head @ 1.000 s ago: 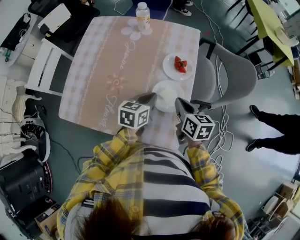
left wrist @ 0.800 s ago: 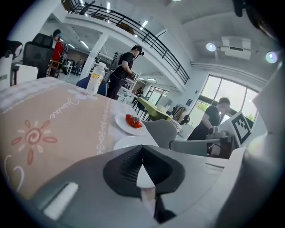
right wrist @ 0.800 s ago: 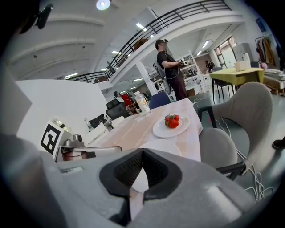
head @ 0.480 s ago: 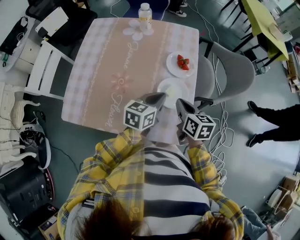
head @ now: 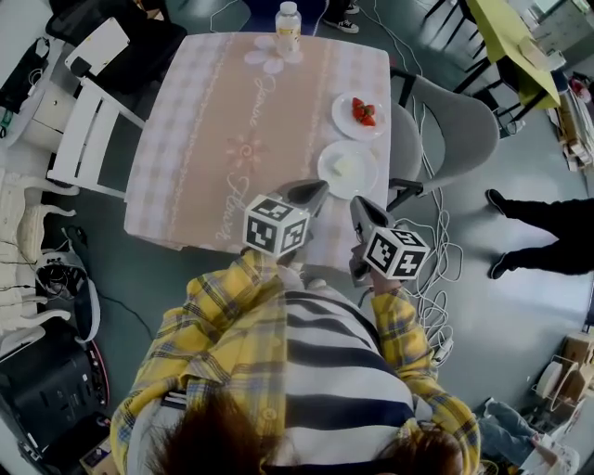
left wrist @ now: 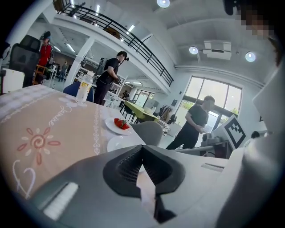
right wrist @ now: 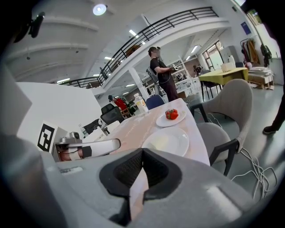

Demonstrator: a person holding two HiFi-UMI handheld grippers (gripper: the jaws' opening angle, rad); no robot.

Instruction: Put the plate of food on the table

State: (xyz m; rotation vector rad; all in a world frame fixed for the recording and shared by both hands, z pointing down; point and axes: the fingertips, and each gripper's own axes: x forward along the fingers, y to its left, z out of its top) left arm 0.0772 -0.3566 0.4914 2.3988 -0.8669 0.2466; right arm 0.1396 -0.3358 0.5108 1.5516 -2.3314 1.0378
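In front of you, tabletop (head: 232, 111): a square top under a pink patterned cloth with checked borders; everything below is placed by its edges.
Grey chair (head: 455, 130): it stands off the tabletop's right edge with its seat tucked towards that edge.
White chair (head: 79, 139): it stands off the left edge, close to the far left corner.
Left tool (head: 318, 190): you hold it over the near edge, pointing across the tabletop. Its own view shows the jaws clenched, tips together with nothing between them. It is close to the white plate but clear of it.
Right tool (head: 358, 208): you hold it by the near right corner, just beside the left tool. Its own view shows the jaws closed on themselves and empty, looking over both plates.
White plate (head: 327, 172): it rests flat on the tabletop at the right edge, near the near right corner. A pale patch lies on it, and you cannot tell what that is.
Plate of food (head: 345, 119): it sits flat on the tabletop along the right edge, just beyond the white plate and apart from it. Neither tool touches it.
Bottle (head: 288, 19): it stands upright at the middle of the far edge, well apart from both plates.
Strawberries (head: 364, 111): a small red cluster lies on the plate of food.
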